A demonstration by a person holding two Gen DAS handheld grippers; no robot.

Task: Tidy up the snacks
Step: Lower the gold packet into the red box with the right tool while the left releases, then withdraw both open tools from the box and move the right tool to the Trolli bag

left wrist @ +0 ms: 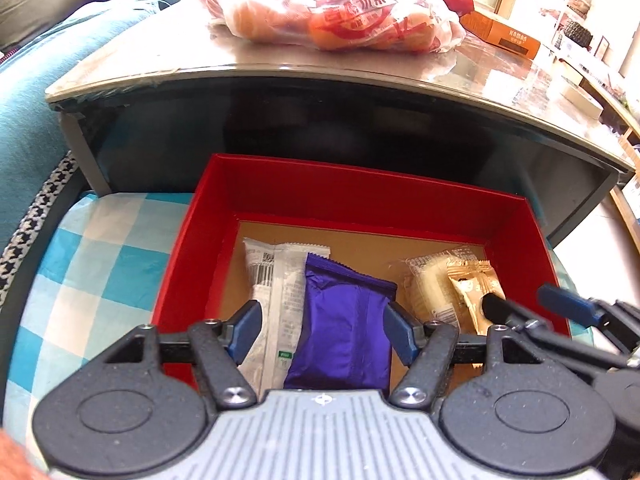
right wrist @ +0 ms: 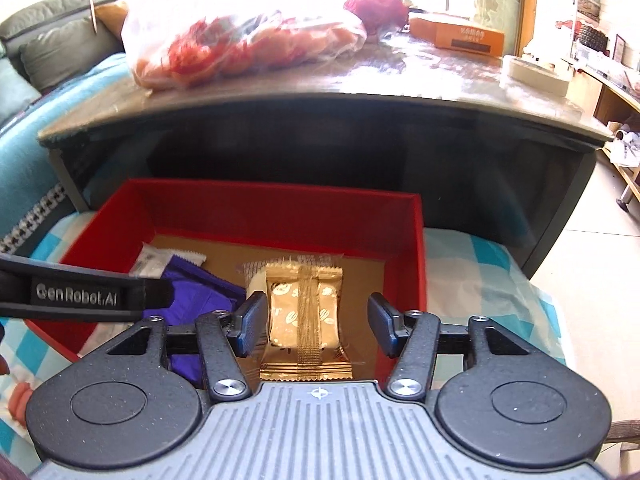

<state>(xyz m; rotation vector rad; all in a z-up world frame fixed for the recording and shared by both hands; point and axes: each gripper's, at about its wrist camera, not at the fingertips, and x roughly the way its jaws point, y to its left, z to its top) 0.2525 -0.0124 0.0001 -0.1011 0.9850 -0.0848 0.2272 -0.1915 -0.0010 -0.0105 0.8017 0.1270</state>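
Our left tongs (left wrist: pixel 322 330) tilt down, spread around a purple packet (left wrist: pixel 340 328). Our right tongs (right wrist: pixel 316 324) angle downward, parted beside a gold packet (right wrist: pixel 306 320) in the red box (right wrist: pixel 404 248).

"GenRobot.AI" stands in raised letters on the left gripper's (right wrist: pixel 168 294) black finger. "KAMAN" is printed on the side of the orange box (left wrist: pixel 516 40) on the table. The plastic bag (left wrist: pixel 340 4) carries large Chinese characters, only partly legible
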